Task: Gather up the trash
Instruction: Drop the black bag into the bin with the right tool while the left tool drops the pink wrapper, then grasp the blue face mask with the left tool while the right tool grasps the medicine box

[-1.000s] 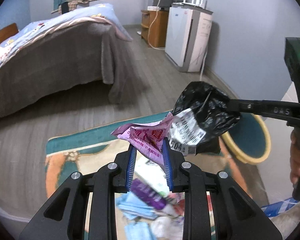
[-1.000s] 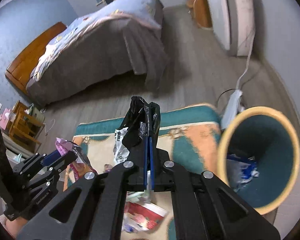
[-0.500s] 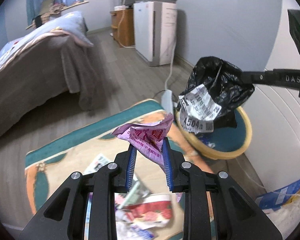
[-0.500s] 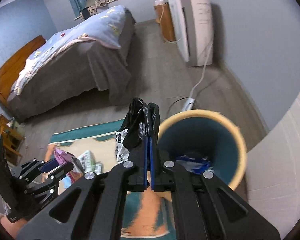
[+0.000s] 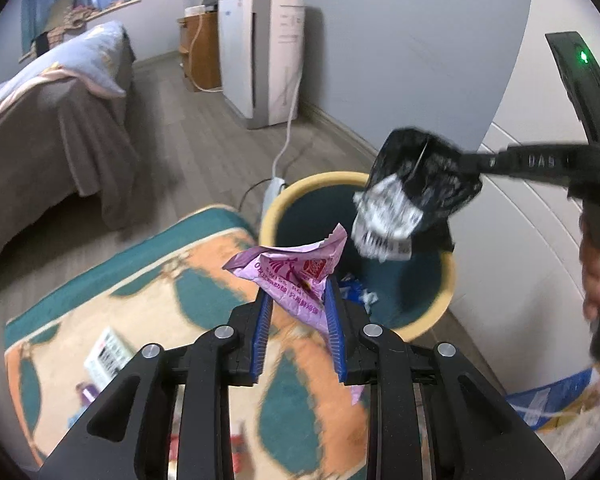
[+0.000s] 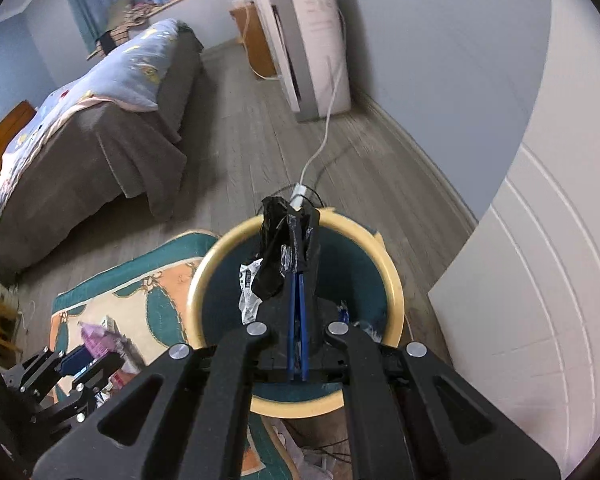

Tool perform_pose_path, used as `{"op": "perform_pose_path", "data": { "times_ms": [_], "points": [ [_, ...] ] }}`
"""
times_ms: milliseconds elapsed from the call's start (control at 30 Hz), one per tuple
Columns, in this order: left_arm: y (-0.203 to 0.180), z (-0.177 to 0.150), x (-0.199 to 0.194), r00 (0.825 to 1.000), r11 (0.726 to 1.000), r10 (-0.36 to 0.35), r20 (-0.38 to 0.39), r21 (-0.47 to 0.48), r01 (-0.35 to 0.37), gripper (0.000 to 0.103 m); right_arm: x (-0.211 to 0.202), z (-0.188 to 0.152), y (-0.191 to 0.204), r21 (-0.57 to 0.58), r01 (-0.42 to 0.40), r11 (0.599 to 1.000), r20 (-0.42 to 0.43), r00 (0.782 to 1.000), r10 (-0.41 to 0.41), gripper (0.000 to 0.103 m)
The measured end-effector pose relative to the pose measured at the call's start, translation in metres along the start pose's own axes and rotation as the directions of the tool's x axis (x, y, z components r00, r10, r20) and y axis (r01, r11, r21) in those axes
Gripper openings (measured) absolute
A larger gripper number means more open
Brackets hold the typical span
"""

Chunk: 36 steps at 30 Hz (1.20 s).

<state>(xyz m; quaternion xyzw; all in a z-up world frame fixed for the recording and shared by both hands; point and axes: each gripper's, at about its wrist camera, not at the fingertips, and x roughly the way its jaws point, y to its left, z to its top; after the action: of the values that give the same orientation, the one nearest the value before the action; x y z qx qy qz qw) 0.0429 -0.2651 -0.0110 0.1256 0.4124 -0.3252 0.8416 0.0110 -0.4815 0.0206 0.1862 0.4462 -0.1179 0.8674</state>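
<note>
i was at the drop step: my right gripper [image 6: 297, 300] clamped the black bag [image 6: 288, 256] right over the bin [image 6: 394, 292], my left gripper [image 5: 298, 312] pinched the pink wrapper [image 5: 296, 270] near its rim; next move called for releasing both

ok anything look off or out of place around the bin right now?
Yes. Loose litter lies on the rug: a white printed packet and blurred scraps near its front edge. A white power strip and its cable lie on the floor right behind the bin, close to the drop zone. Nothing looks spilled or broken.
</note>
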Motion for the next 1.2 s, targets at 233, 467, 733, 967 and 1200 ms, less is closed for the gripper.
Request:
{"op": "perform_pose_path", "data": {
  "times_ms": [233,467,733,967,1200],
  "points": [
    [-0.026,0.041,0.023,1.0,0.998,0.011,0.028,0.056,-0.012,0.056,0.005,0.001,-0.008,0.042,0.017,0.999,-0.003,1.0,-0.017,0.004],
    [-0.017,0.044,0.013,0.997,0.999,0.022,0.078,0.047,-0.026,0.093,0.006,0.0,-0.013,0.06,0.021,0.998,0.007,1.0,-0.021,0.069],
    [0.037,0.018,-0.025,0.993,0.995,0.095,0.074,-0.043,-0.092,0.096,0.003,0.002,0.007,0.036,0.015,0.999,0.018,1.0,-0.016,0.097],
    [0.103,-0.018,-0.082,0.974,0.972,0.211,0.083,-0.121,-0.201,0.097,0.0,0.0,0.048,-0.034,-0.017,0.999,0.019,1.0,0.017,0.097],
    [0.158,-0.058,-0.123,0.954,0.932,0.291,0.07,-0.245,-0.266,0.097,0.005,-0.013,0.105,-0.145,-0.028,0.989,-0.004,1.0,0.028,0.097]
  ]
}}
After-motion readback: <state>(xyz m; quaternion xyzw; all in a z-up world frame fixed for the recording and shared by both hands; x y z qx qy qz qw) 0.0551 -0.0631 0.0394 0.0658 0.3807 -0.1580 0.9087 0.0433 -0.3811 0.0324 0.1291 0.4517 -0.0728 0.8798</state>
